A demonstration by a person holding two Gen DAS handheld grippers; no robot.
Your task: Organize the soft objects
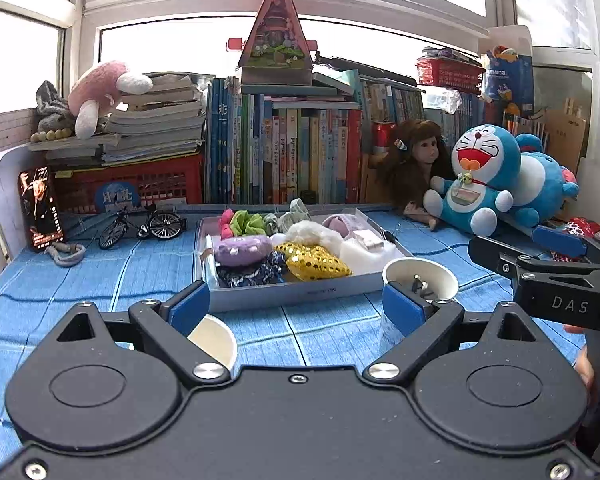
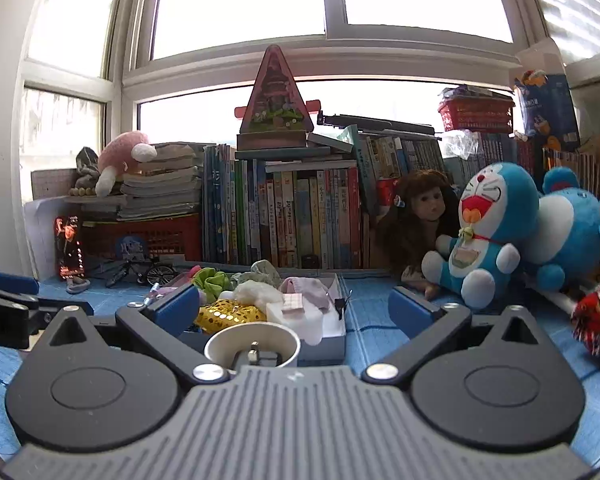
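Your left gripper (image 1: 296, 306) has its two blue pads spread wide with nothing between them. Your right gripper (image 2: 294, 310) is spread wide too and holds nothing; on its black side you can read "DAS" in the left view.

Just past your left pads stand two white paper cups: an upright one (image 1: 419, 280) with a small metal clip inside, and another cup (image 1: 214, 340) low beside the left pad.

Behind the cups sits the flat white box tray (image 1: 300, 294) on the blue striped cloth (image 1: 100, 272). The soft things are piled in it: one shiny yellow sequin pouch (image 1: 312, 261), one purple fuzzy scrunchie (image 1: 242, 249), one green scrunchie (image 1: 249, 223), one white fluffy puff (image 1: 314, 233). The tray's front has writing too faint to read.

Farther back sit one blue Doraemon plush (image 1: 474, 178), one brown-haired doll (image 1: 414, 160) and one small black toy bicycle (image 1: 140, 227).
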